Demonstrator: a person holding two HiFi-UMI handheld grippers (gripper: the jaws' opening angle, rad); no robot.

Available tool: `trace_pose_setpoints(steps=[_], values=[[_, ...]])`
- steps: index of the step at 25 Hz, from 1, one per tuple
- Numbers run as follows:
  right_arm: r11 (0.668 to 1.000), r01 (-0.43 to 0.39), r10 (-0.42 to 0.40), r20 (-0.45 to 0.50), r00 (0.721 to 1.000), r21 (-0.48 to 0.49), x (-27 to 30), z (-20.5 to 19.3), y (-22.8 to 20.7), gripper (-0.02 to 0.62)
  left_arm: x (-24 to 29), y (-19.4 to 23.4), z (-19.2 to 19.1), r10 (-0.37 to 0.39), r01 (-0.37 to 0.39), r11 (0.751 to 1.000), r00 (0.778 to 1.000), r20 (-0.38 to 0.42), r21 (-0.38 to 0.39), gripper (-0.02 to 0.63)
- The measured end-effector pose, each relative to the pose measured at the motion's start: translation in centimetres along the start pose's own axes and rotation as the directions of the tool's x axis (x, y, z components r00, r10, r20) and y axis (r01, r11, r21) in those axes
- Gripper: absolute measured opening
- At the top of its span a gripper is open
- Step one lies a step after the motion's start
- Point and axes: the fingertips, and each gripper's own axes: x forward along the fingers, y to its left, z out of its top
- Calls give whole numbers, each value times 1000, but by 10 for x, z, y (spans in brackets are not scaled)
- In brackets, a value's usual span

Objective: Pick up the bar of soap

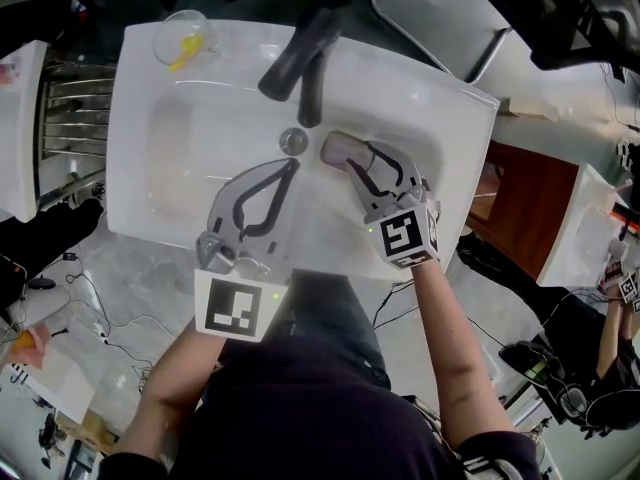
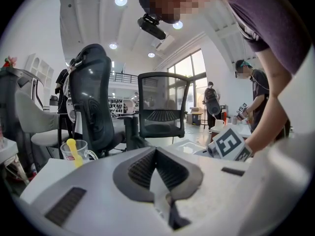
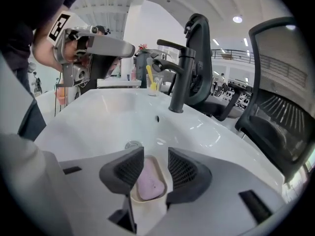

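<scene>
A pink bar of soap (image 3: 149, 183) lies in a cream dish (image 3: 146, 202) on the floor of the white sink (image 1: 200, 128), just right of the drain (image 1: 293, 140). In the head view the soap (image 1: 338, 148) shows pale at the tips of my right gripper (image 1: 358, 156). In the right gripper view that gripper (image 3: 156, 157) is open, its dark pads standing one on each side of the dish, above the soap and not pressing it. My left gripper (image 1: 292, 166) hangs over the basin's front left, shut and empty, and its gripper view (image 2: 156, 150) shows the pads meeting.
A black faucet (image 1: 300, 58) rises behind the drain. A clear glass with a yellow item (image 1: 183, 38) stands on the sink's back left corner. Office chairs (image 2: 162, 107) and other people stand beyond the sink. A brown cabinet (image 1: 520, 208) is at the right.
</scene>
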Motion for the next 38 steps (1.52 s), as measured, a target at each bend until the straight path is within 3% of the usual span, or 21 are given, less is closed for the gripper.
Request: trace_pose_setpoints(steps=[17, 31, 38], values=[[983, -102, 65, -228, 972, -155, 21, -36, 15, 179, -3, 5, -12, 6, -6, 1000, 1000, -30, -15, -3], [947, -236, 125, -428, 895, -216, 36, -59, 23, 198, 0, 6, -21, 0, -1, 1000, 999, -49, -24, -3], [913, -301, 133, -498, 857, -274, 45, -66, 28, 199, -1, 10, -24, 10, -12, 1000, 998, -60, -29, -3]])
